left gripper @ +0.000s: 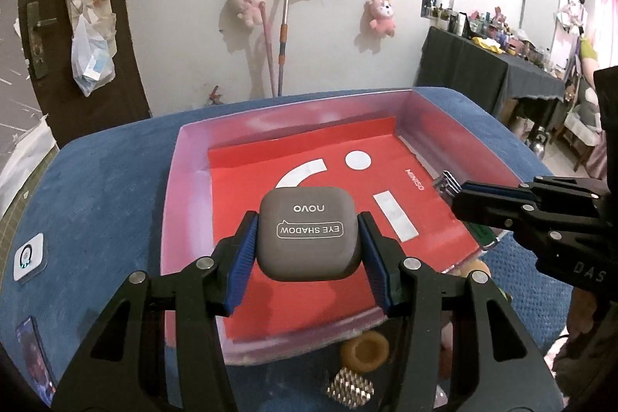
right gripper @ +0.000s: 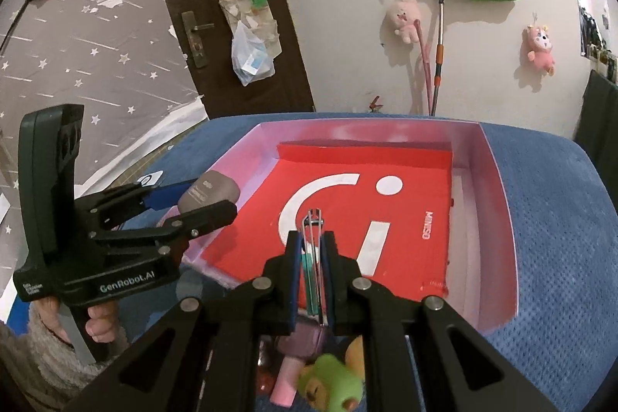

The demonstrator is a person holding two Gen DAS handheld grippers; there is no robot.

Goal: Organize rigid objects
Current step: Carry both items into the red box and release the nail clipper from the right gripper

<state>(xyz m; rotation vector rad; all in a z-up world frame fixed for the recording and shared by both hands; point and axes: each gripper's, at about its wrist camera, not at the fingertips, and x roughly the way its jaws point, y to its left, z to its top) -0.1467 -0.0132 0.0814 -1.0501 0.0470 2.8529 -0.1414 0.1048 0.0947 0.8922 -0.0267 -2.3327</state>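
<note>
My left gripper (left gripper: 309, 250) is shut on a grey eye-shadow case (left gripper: 307, 232) and holds it above the red floor of a shallow pink-walled box (left gripper: 185, 188). The case also shows in the right wrist view (right gripper: 210, 194), over the box's left wall. My right gripper (right gripper: 311, 277) is shut on a thin metal nail clipper with a teal part (right gripper: 312, 257), held over the box's (right gripper: 498, 219) near edge. In the left wrist view the right gripper (left gripper: 459, 194) reaches in from the right, the clipper tip (left gripper: 446, 182) showing.
The box sits on a blue cushioned surface (left gripper: 100, 188). In front of the box lie a yellow ring (left gripper: 365, 350), a studded metal piece (left gripper: 349, 389), a green and yellow plush toy (right gripper: 332, 385) and a pink object (right gripper: 286, 385). A white card (left gripper: 29, 255) lies left.
</note>
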